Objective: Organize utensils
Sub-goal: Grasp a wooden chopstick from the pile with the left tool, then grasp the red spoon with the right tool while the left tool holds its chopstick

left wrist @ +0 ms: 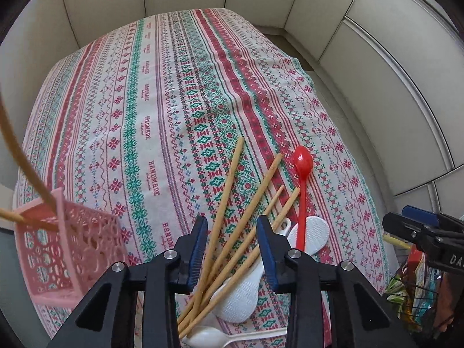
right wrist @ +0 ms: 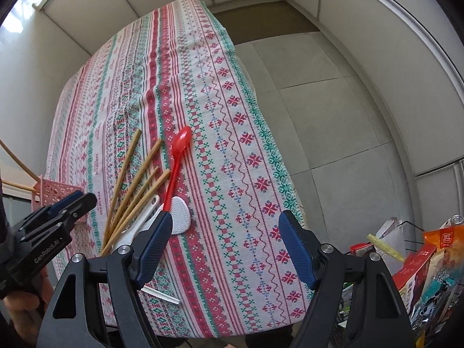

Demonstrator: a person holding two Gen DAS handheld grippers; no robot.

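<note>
Patterned tablecloth point(left wrist: 162, 92), wooden chopsticks point(left wrist: 229, 211) between left tongs point(left wrist: 232, 226), untouched

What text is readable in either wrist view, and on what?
"HANDMADE": woven repeatedly along a stripe of the tablecloth; the small script under each is too fine to read.
"GenRobot.AI": on the left gripper body, seen from the right wrist.
"DA": cut off at the frame edge, on the right gripper body.
Snack packets at the right: printed characters too blurred to read.
</note>
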